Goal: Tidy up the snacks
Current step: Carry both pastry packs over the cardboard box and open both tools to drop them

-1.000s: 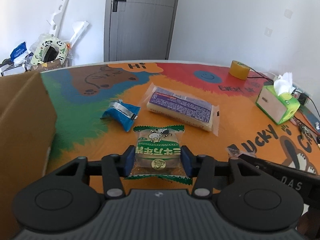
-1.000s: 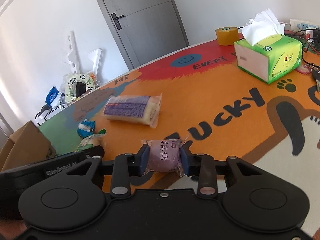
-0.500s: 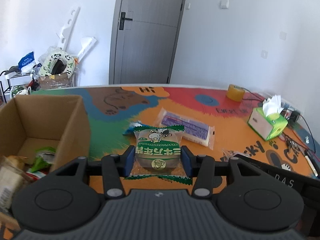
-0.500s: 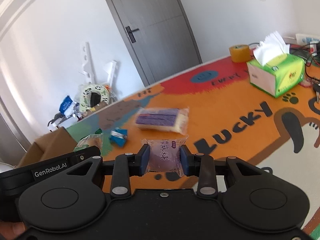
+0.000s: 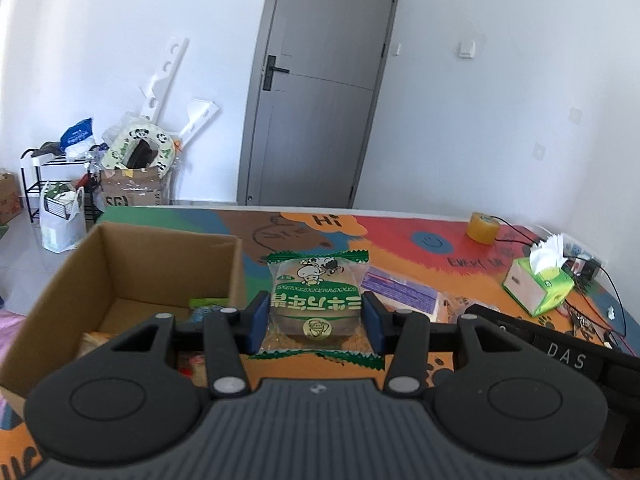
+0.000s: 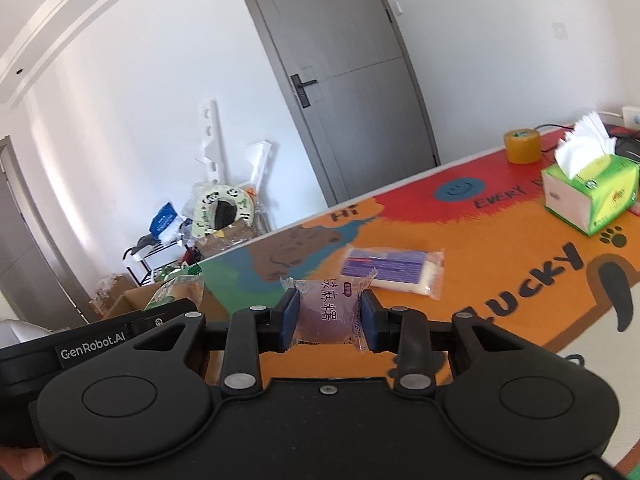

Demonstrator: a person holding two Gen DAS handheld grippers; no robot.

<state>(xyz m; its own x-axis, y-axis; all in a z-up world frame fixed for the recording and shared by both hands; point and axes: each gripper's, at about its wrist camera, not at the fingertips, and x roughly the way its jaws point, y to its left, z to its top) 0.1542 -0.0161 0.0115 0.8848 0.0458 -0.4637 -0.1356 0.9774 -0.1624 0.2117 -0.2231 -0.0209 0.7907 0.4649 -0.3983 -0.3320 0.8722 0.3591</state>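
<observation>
Left gripper (image 5: 316, 322) grips green snack (image 5: 316, 300); right gripper (image 6: 329, 320) purple one (image 6: 326, 312) (both aloft).

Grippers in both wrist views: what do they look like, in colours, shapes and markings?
The left gripper and right gripper are matte black, with blue pads on the fingers, silver pivot screws and two round discs on each body. The left body is ribbed. White "GenRobot.AI" and "DAS" labels show on their sides. No cables or sleeves visible.
</observation>
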